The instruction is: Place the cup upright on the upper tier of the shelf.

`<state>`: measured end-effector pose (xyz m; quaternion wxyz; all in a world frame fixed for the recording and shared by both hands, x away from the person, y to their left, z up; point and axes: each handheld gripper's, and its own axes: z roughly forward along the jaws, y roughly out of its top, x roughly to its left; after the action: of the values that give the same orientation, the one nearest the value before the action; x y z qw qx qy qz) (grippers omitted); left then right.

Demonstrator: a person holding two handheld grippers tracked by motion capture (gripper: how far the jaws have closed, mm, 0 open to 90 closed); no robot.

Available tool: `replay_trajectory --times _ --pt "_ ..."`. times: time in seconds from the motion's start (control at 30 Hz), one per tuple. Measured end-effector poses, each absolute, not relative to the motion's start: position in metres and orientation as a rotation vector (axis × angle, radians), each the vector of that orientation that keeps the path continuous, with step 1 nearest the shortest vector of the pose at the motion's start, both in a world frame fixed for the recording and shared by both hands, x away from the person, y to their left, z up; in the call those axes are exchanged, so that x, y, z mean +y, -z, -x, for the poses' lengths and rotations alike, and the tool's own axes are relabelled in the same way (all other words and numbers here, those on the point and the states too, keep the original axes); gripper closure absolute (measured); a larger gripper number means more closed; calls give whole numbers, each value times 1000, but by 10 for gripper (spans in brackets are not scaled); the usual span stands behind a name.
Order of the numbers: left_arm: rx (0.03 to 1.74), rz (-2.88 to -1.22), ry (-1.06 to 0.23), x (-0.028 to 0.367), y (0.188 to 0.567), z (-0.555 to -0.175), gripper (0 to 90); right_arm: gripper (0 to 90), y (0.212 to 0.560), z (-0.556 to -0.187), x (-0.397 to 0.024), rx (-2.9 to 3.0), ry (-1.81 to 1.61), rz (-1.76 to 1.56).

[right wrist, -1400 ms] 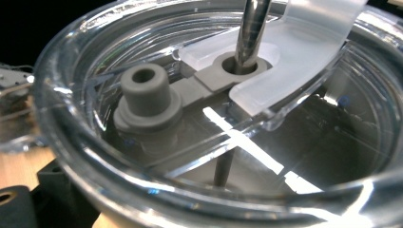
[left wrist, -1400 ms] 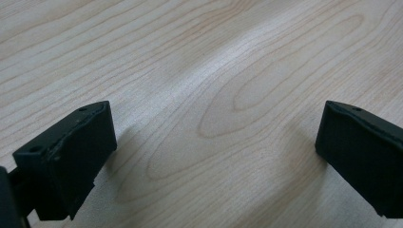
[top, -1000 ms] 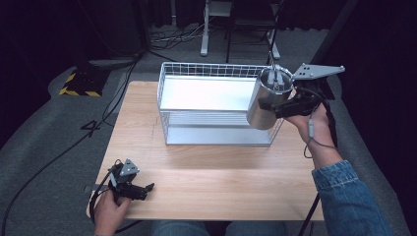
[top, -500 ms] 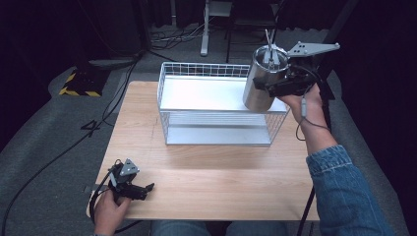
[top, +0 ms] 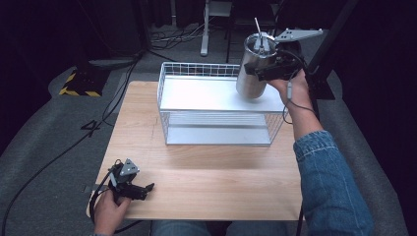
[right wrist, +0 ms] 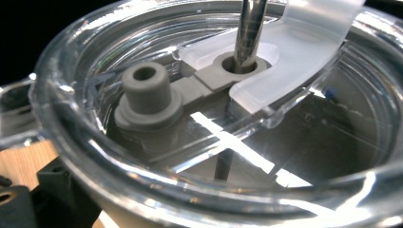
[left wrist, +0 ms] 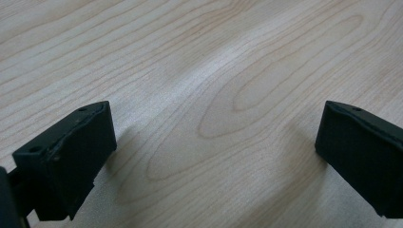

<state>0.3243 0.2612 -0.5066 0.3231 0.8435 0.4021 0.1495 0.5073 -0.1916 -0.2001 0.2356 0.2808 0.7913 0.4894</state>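
Near the bottom left of the high view, the left gripper (top: 147, 187) rests on the wooden table (top: 216, 187), held by a hand (top: 109, 212). In the left gripper view its two black jaws stand wide apart, with bare wood between them and nothing held.

Farther up, in the middle of the high view, a white wire basket (top: 221, 109) sits on the table. It has thin wire walls and a flat white floor. Nothing lies in the basket.

At the upper right of the high view, the right gripper (top: 259, 73) grips a shiny metal cup (top: 252, 73) by its side near the top, at the basket's far right corner. The cup leans a bit. I cannot tell if its bottom touches the basket floor yet. The jaws are closed on the cup.

The right gripper view looks down at the cup's clear lid (right wrist: 199, 142). A metal straw (right wrist: 249, 33) goes through a hole in a grey seal (right wrist: 228, 71), and a grey plug (right wrist: 147, 92) sits beside it. I cannot tell if there is any drink inside.

The job now looks like putting the cup into the basket. To do it well, stand the cup up straight, keep it off the wire wall, lower it slowly until the bottom sits flat, and only then let go.
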Motion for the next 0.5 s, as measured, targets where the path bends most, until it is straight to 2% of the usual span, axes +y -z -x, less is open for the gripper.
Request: replay_trajectory --times 0.5 --pt "1055 -2214 -392 261 507 -324 2 38 223 -528 -181 2203 -1316 -812"
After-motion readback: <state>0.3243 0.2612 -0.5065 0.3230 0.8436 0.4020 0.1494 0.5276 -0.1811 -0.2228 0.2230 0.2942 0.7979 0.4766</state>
